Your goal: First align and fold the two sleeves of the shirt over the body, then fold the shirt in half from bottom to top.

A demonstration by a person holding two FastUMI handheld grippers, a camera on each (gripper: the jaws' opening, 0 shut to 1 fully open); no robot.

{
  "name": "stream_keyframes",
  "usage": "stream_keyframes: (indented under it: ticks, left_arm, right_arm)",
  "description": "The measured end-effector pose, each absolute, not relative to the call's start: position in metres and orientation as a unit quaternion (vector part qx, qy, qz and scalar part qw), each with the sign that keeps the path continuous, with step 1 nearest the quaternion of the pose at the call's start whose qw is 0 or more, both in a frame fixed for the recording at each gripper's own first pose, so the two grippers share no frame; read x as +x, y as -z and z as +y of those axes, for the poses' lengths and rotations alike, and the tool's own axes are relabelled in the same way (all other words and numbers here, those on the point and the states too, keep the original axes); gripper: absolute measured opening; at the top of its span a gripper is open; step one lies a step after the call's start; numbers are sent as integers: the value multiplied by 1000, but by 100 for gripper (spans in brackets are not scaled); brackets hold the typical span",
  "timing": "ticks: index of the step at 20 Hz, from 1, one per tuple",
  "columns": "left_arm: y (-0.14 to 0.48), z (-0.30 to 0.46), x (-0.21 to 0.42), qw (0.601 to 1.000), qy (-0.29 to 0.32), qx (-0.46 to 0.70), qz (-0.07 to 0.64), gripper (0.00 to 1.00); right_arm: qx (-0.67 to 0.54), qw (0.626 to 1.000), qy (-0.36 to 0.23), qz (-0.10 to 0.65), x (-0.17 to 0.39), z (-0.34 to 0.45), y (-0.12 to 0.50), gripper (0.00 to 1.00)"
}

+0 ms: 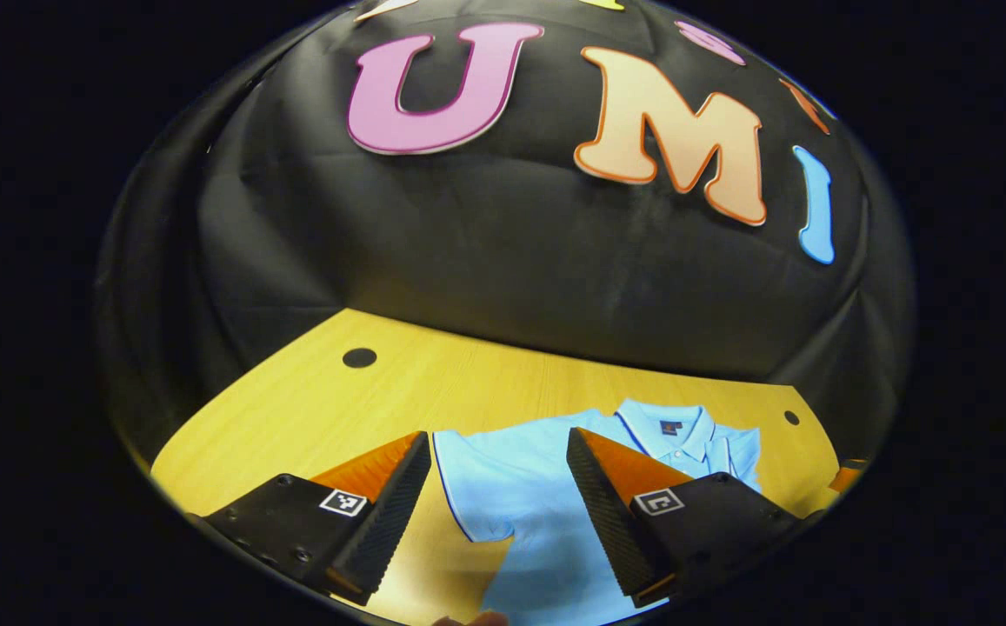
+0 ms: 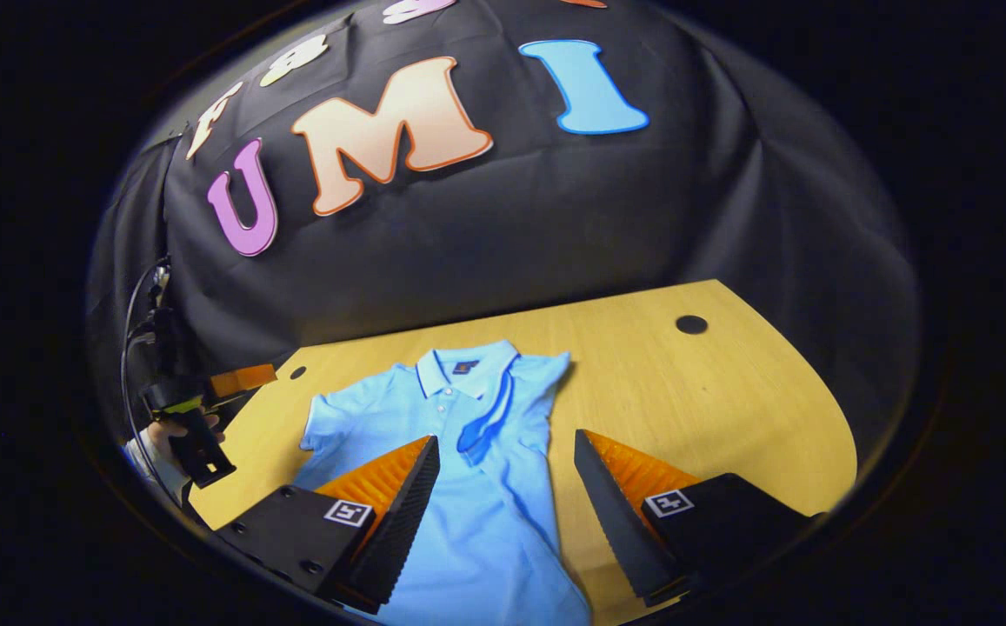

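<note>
While both my tongs hang above the table with jaws spread wide and nothing between them, I see the left gripper [image 1: 498,487] over the shirt's [image 1: 537,496] outstretched sleeve [image 1: 468,487] and the right gripper [image 2: 507,496] over its body. My left gripper [image 2: 207,409] also shows far off, in a hand [image 2: 174,432]. That light blue shirt [image 2: 468,487] lies flat on the wooden table [image 2: 711,391], collar [image 2: 459,369] toward the booth wall, one sleeve [image 2: 489,417] already folded across the chest.

Bare table [image 2: 711,391] beside shirt [image 2: 476,487]; wall behind.
</note>
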State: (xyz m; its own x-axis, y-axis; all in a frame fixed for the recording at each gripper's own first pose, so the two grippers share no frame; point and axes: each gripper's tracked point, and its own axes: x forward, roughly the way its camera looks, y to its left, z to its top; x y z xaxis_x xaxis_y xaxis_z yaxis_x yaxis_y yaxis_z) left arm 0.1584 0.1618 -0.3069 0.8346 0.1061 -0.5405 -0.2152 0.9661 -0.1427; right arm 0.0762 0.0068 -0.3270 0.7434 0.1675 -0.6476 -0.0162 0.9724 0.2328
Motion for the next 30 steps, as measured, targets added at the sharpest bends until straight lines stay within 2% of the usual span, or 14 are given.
stream_keyframes:
  ticks: [7, 16, 21, 23, 24, 25, 26, 27, 28, 30]
  left_arm:
    - [383, 173, 170, 927, -115, -93, 344, 95]
    - [423, 181, 159, 904, -144, -75, 395, 96]
    - [425, 176, 162, 905, -128, -61, 400, 96]
    - [424, 171, 166, 908, -123, -68, 394, 75]
    - [425, 165, 166, 909, -115, -70, 395, 59]
    - [424, 159, 169, 911, -102, -72, 393, 52]
    - [423, 155, 173, 913, -99, -75, 389, 29]
    - [424, 154, 175, 913, -107, -75, 386, 13]
    - [423, 155, 176, 914, -112, -69, 385, 1]
    - [420, 150, 177, 913, -118, -74, 384, 0]
  right_arm:
    - [110, 920, 15, 375, 34, -47, 339, 97]
    - [108, 920, 13, 377, 24, -51, 340, 98]
    - [115, 920, 16, 375, 28, -56, 339, 97]
    - [113, 920, 16, 376, 28, -57, 340, 97]
    - [114, 919, 15, 378, 26, -57, 342, 98]
    - [114, 918, 17, 379, 26, -58, 342, 97]
    - [115, 918, 18, 379, 25, -59, 342, 97]
    - [116, 918, 19, 379, 26, -60, 341, 98]
    - [119, 918, 18, 377, 25, -60, 340, 98]
    - [120, 919, 17, 375, 24, -63, 337, 97]
